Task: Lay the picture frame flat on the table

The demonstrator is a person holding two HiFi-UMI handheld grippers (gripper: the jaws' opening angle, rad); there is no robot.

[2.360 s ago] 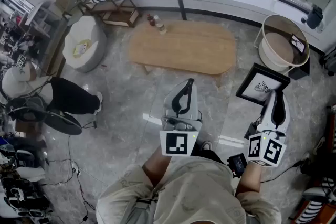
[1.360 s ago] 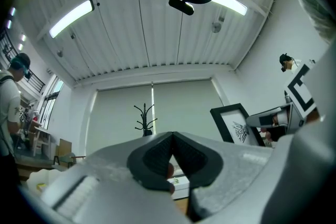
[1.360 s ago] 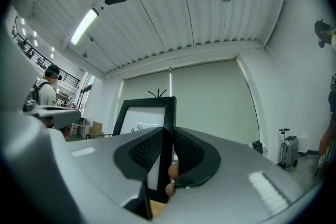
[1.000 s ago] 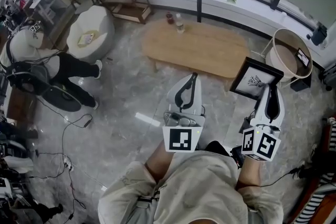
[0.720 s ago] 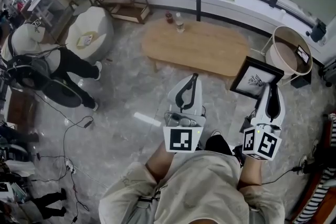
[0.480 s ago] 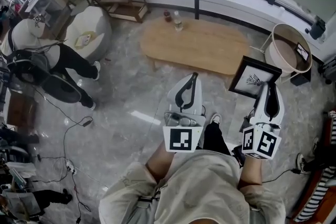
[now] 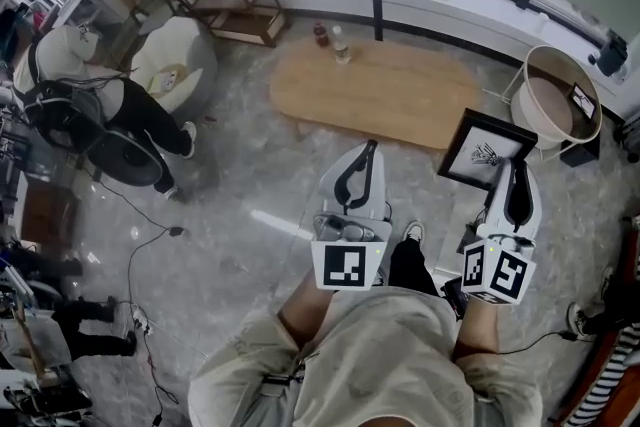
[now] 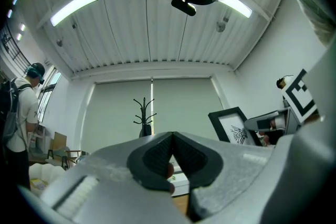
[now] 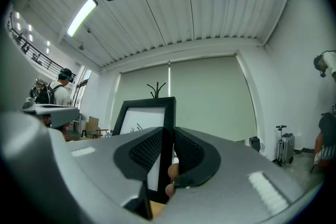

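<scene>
Head view: clamping the frame (image 7: 487, 150) by its near edge with the right gripper (image 7: 513, 167), holding it tilted in the air just beside the table (image 7: 380, 90) end, not lying on it. Hovering the left gripper (image 7: 367, 148) alongside, touching nothing.

Left gripper view: pressing jaws together, gripping nothing; showing the frame (image 8: 233, 126) off to the right.

Right gripper view: pinching the frame's (image 9: 144, 118) black border between the pads, jaws standing only the border's thickness apart.

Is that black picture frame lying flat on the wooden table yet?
No. The picture frame is up in the air, its edge clamped between the jaws of the right gripper, over the floor beside the table.
</scene>
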